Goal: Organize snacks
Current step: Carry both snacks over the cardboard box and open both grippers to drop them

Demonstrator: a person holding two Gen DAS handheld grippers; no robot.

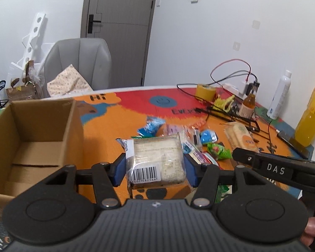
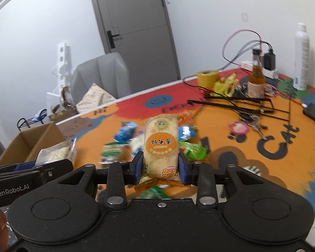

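Left wrist view: the left tool [image 1: 154,169] clamps a clear-wrapped pale cake packet [image 1: 155,159] above the counter [image 1: 119,124]; the right tool [image 2: 160,168] grips an orange-labelled rice cracker packet [image 2: 160,145]. Best carry both level over the open brown cardboard box [image 1: 69,130], clearing its wall before releasing.

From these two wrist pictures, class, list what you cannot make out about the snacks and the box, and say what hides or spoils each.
- Cardboard box: left wrist view, near side cut off by the left gripper body and the edge.
- Loose snack pile: right wrist view, blurred; labels unreadable.
- Rice cracker pack: bottom end behind the right gripper jaws.
- Clear-wrapped cake pack: small print too fine to read.
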